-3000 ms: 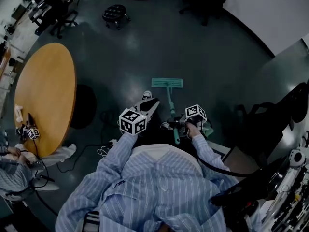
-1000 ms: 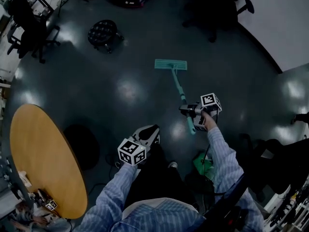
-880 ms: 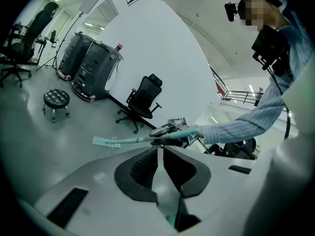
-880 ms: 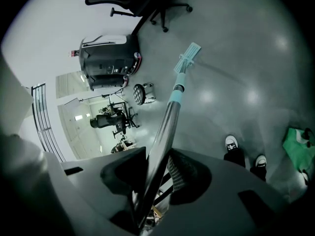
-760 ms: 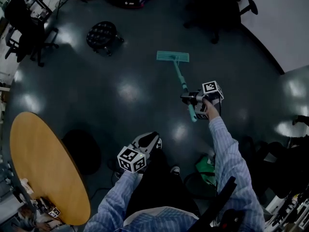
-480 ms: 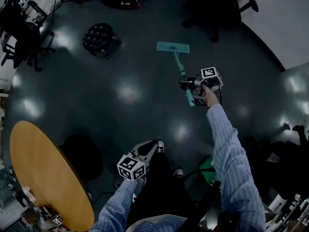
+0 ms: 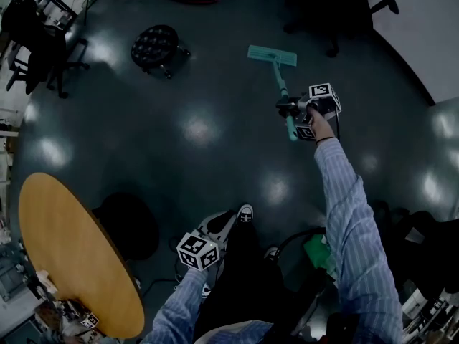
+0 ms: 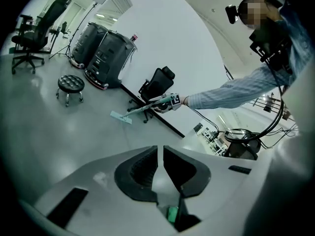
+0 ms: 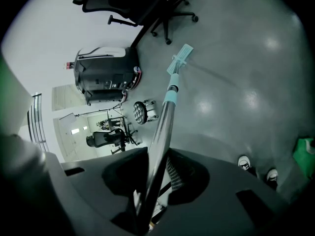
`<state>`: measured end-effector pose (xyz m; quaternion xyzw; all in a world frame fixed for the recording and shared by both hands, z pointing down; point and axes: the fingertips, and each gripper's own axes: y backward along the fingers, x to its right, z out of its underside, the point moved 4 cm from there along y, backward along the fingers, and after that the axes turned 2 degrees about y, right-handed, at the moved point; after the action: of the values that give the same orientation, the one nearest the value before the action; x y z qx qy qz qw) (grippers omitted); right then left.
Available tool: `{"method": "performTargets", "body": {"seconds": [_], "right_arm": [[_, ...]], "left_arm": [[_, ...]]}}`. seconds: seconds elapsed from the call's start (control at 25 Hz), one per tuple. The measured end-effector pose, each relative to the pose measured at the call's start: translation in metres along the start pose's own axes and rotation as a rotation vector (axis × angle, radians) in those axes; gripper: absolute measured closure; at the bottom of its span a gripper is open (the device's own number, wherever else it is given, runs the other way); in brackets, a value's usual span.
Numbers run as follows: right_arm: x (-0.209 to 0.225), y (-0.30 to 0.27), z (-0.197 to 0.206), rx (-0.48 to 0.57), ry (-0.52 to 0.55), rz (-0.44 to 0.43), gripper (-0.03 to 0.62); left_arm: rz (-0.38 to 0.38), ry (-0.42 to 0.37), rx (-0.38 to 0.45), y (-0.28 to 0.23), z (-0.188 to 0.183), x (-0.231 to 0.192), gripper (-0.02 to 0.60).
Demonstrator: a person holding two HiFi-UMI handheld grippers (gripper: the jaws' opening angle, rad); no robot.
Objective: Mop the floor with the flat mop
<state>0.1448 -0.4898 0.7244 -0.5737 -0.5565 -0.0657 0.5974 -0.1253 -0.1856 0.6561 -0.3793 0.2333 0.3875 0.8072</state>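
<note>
My right claw [image 7: 288,108], arm stretched far out to the right, is clamped on the pole of the flat mop [image 7: 272,55]. The mop's teal head lies flat on the dark floor [image 7: 215,84] beyond it. My left claw [image 8: 160,167] hangs near my legs, jaws almost together, holding nothing.

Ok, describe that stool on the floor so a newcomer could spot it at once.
In the head view, start at the round wooden table at lower left and go up the dark floor towards the top edge. The stool stands alone there, left of the teal mop head. It is black and round with a dimpled seat and, unlike the office chair further left, has no backrest.
</note>
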Motion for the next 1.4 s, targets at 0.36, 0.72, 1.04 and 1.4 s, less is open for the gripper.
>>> {"method": "performTargets", "body": {"seconds": [0.36,0.72,1.04,1.4], "right_arm": [[0.042,0.037,0.062,-0.036,-0.016,0.051,0.485],[0.100,0.087,0.161,-0.092,-0.024,0.071,0.485],[0.159,0.138,0.280,-0.128,-0.054,0.060,0.485],[0.234,0.195,0.410,-0.167,-0.065,0.057,0.485]], "left_arm": [[0.013,-0.039,0.056,0.002,-0.014,0.032,0.541],[0.036,-0.075,0.091,0.010,-0.002,0.083,0.541],[0.059,-0.120,0.097,0.031,0.034,0.138,0.541],[0.056,-0.167,0.105,0.064,0.079,0.194,0.541]]}}
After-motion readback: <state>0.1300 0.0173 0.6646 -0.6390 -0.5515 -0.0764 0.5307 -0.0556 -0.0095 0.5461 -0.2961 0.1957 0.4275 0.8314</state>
